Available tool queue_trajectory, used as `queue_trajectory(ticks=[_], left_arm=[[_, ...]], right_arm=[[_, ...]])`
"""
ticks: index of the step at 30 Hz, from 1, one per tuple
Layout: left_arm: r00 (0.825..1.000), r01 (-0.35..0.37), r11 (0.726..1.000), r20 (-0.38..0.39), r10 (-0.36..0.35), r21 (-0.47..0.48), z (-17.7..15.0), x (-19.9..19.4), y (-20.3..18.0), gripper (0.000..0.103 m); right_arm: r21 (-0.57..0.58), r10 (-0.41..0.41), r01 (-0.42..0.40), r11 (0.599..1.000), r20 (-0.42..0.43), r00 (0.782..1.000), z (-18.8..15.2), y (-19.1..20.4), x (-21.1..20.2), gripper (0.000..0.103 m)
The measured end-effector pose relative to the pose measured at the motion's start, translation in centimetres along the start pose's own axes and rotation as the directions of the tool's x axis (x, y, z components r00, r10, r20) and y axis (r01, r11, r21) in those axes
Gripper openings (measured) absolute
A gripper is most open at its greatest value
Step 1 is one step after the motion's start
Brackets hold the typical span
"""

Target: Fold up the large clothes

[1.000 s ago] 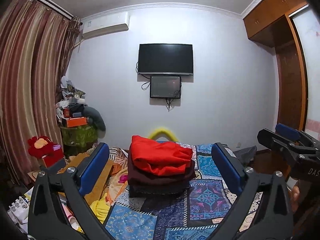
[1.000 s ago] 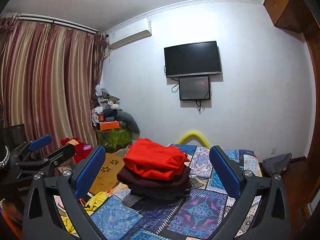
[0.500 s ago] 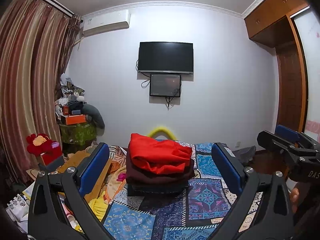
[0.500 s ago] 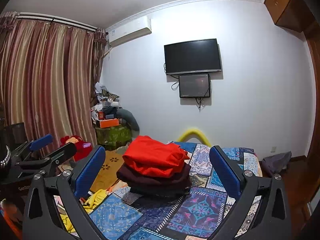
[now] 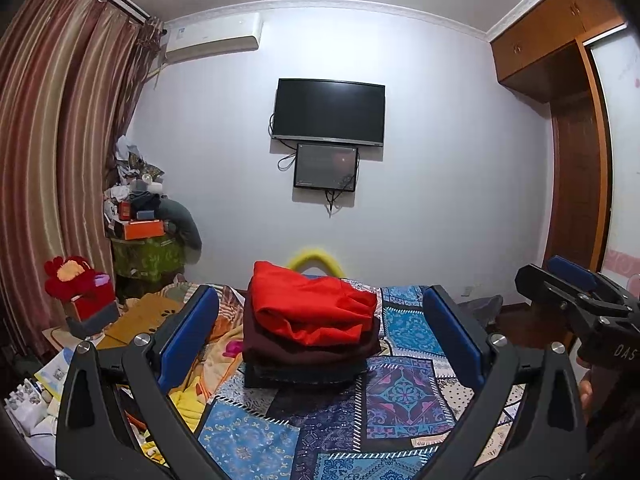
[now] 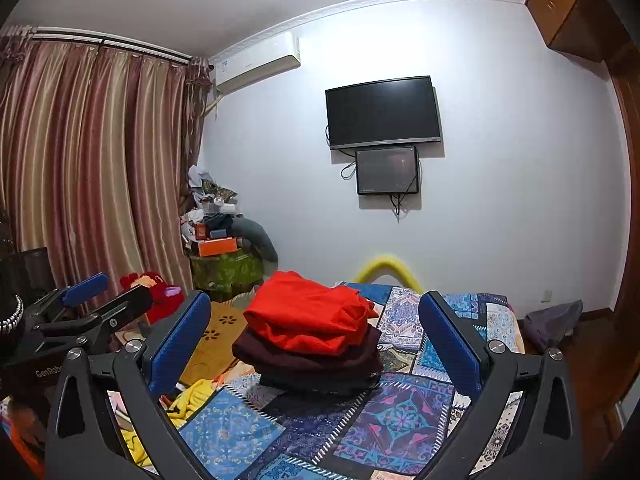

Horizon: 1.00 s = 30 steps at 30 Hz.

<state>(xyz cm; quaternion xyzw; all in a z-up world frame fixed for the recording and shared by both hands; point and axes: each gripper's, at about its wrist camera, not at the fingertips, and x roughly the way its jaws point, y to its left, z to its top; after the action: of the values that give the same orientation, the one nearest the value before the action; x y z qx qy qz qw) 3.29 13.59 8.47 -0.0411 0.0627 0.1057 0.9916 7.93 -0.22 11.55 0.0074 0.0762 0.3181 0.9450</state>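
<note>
On patchwork bedspread [image 5: 404, 392], centre: stack of folded clothes [image 5: 308, 344], red garment [image 5: 312, 308] topmost, soft, rumpled at right edge; maroon and dark layers beneath, flatter, squarer.
Left gripper [image 5: 320, 344]: jaws wide apart, empty, raised before stack, not touching.
Right gripper [image 6: 316, 344]: jaws wide apart, empty, likewise clear of stack.
Step, judged: between garments; stack looks finished.
Next move, judged: fetch unfolded piece, perhaps yellow cloth [image 6: 192, 400] crumpled at bed's left edge; needs two-corner pinch, spread flat.

Folded stack [image 5: 310, 332] blocks mid-bed; patchwork quilt [image 5: 256, 446] nearer lies open.
</note>
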Motion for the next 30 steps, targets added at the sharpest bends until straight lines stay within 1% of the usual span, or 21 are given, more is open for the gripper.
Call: queue_trajectory(ticks=[11, 17, 30], left_arm=[[1.0, -0.004, 1.0, -0.013, 0.004, -0.008, -0.25, 0.23, 0.1, 0.102], [1.0, 0.01, 1.0, -0.023, -0.011, -0.009, -0.3, 0.33, 0.19, 0.102], [1.0, 0.016, 1.0, -0.026, -0.016, -0.007, -0.36, 0.29, 0.13, 0.102]], right_arm=[[-0.002, 0.0, 0.0, 1.0, -0.002, 1.0, 0.01, 0.02, 0.06, 0.103], [-0.003, 0.002, -0.002, 1.0, -0.004, 1.0, 0.03, 0.09, 0.13, 0.103], [-0.002, -0.001, 0.001, 1.0, -0.004, 1.0, -0.11, 0.02, 0.13, 0.103]])
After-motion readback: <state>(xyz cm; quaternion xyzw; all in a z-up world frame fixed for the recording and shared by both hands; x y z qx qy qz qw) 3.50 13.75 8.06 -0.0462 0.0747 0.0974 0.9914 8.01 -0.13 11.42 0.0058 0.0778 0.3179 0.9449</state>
